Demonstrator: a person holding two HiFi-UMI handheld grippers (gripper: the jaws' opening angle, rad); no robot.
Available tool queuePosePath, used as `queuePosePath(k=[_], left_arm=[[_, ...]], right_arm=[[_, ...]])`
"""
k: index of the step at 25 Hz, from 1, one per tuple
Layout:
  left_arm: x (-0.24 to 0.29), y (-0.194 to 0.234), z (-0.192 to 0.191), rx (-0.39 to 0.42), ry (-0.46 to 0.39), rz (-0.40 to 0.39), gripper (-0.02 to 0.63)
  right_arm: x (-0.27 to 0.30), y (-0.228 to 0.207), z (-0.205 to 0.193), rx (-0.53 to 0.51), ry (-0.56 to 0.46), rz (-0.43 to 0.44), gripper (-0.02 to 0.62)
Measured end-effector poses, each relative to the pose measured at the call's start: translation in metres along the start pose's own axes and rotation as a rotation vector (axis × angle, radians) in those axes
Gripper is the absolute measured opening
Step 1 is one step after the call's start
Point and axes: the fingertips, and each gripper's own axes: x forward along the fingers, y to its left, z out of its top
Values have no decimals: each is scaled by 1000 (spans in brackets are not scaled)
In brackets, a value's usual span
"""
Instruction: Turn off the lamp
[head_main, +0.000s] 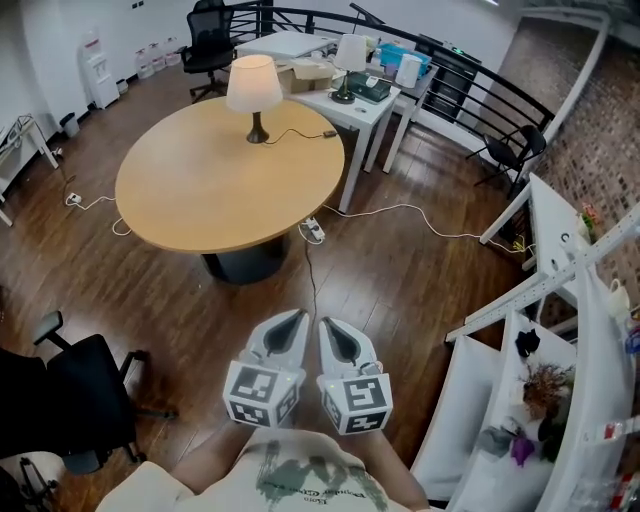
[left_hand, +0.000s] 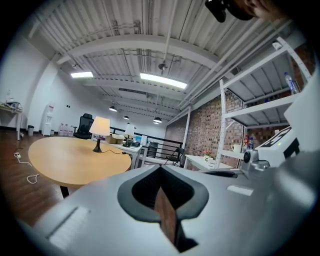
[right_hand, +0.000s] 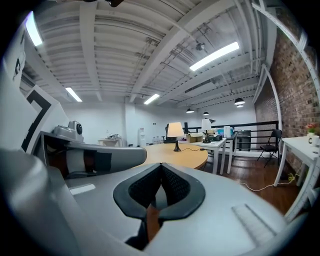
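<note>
A lit table lamp with a cream shade and dark base stands at the far edge of the round wooden table. Its cord and inline switch lie on the tabletop to the lamp's right. The lamp shows far off in the left gripper view, and the lamp likewise in the right gripper view. My left gripper and right gripper are held side by side close to my body, well short of the table. Both are shut with nothing in them.
A white desk with a second lamp and boxes stands behind the table. Black office chairs are at the lower left and far back. White shelving fills the right. Cables and a power strip lie on the wood floor.
</note>
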Motion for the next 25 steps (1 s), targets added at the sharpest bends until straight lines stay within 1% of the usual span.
queuePosePath(k=[7,12,17,21,25], left_arm=[[31,46,12,-6,-2,-38,0],[47,74,14,-11,20,-61,0],[61,92,13,-33,32,-67,0],[78,98,12,-31,42,-70,0],[102,103,12,-31,50,-56,0]], right_arm=[[65,8,11,-11,11,-20,0],[96,8,18,6,14,-45,0],[119,8,21,15,15,-48,0],[133,-4,19,19,21,-50,0],[150,-26,19,28,28,-44,0]])
